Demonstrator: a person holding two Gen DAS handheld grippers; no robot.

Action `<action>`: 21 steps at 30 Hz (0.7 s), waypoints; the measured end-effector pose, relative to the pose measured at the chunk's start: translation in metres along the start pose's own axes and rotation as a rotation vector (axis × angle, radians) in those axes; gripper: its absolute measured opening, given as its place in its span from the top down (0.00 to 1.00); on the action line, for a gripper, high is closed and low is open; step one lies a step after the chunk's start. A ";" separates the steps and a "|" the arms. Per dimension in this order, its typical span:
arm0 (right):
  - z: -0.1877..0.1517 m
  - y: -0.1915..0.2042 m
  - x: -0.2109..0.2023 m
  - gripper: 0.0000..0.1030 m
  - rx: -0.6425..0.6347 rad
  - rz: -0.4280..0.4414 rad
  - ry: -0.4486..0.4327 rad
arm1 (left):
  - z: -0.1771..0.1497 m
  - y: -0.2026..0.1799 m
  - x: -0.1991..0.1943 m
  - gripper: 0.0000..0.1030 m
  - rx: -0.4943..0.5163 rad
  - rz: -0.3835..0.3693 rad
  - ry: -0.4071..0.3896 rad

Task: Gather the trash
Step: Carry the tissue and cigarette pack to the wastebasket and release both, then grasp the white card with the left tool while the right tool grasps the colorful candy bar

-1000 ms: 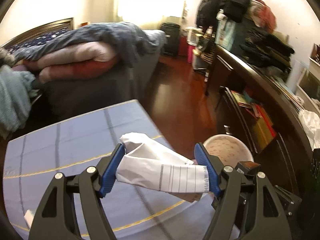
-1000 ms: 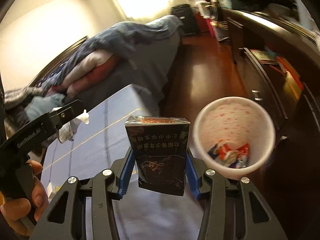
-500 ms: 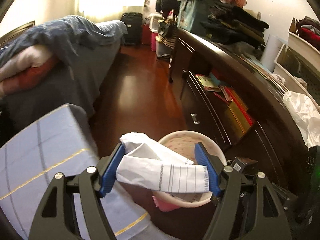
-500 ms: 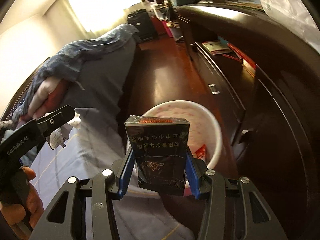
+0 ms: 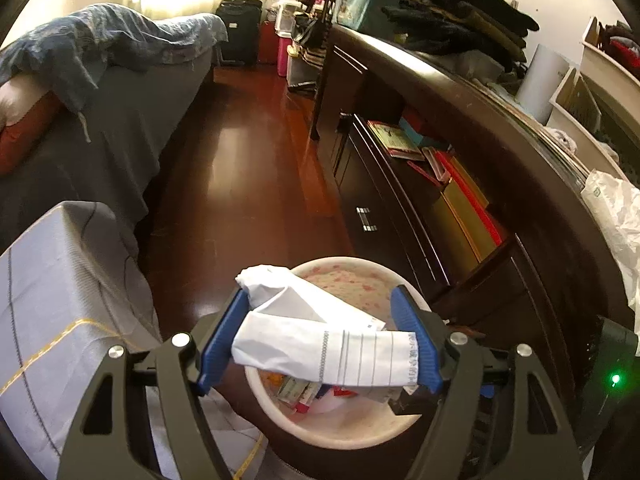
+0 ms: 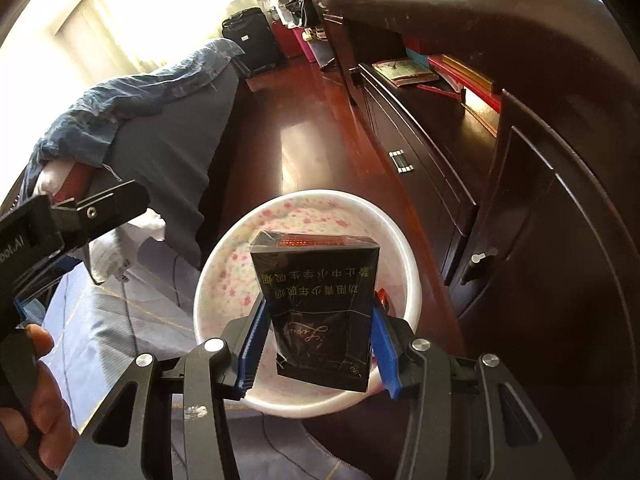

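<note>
My left gripper [image 5: 320, 338] is shut on a crumpled white paper wrapper [image 5: 316, 336] and holds it over the white flower-patterned trash bin [image 5: 352, 276], which has wrappers at its bottom. My right gripper [image 6: 318, 338] is shut on a black cigarette box [image 6: 320, 308] and holds it above the same bin [image 6: 240, 264]. The left gripper's body [image 6: 68, 220] with the white paper shows at the left of the right wrist view, beside the bin.
A table with a grey-blue cloth [image 5: 52, 304] stands left of the bin. A dark wooden cabinet [image 5: 460, 216] with books runs along the right. A bed with blankets [image 5: 80, 92] is at the left. A strip of wooden floor [image 5: 240, 160] lies between them.
Both grippers have moved right from over the table to above the trash bin, each keeping hold of its item.
</note>
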State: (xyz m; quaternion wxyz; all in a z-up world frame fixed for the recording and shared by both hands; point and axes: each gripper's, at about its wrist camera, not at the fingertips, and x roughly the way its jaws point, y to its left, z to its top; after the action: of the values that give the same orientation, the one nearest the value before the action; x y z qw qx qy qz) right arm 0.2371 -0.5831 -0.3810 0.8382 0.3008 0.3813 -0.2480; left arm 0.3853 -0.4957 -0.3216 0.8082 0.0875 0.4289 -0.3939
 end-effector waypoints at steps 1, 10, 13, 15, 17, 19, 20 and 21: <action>0.000 0.001 0.003 0.52 -0.005 -0.008 0.001 | 0.000 -0.001 0.004 0.26 0.001 -0.004 0.006; -0.002 -0.001 0.015 0.44 -0.007 -0.027 0.011 | 0.006 0.004 0.010 0.15 -0.021 -0.009 -0.006; -0.003 0.000 0.013 0.44 -0.006 -0.027 0.012 | 0.007 0.007 0.007 0.15 -0.030 -0.006 -0.007; -0.004 0.002 0.011 0.42 -0.009 -0.024 0.012 | 0.006 0.009 0.003 0.15 -0.031 -0.005 -0.011; -0.005 0.005 0.008 0.41 -0.014 -0.018 0.013 | 0.005 0.010 -0.004 0.15 -0.027 0.008 -0.018; -0.006 0.009 0.004 0.40 -0.022 -0.012 0.014 | 0.003 0.011 -0.012 0.15 -0.025 0.019 -0.030; -0.007 0.013 0.000 0.38 -0.031 -0.012 0.018 | 0.002 0.013 -0.016 0.15 -0.026 0.024 -0.035; -0.009 0.017 -0.003 0.36 -0.039 -0.010 0.021 | 0.001 0.015 -0.023 0.15 -0.027 0.035 -0.043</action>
State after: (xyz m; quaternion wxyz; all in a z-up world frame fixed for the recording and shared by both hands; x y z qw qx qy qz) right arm 0.2417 -0.5647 -0.3775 0.8387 0.2850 0.3962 -0.2416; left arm 0.3891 -0.4729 -0.3069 0.8251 0.0755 0.4153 -0.3757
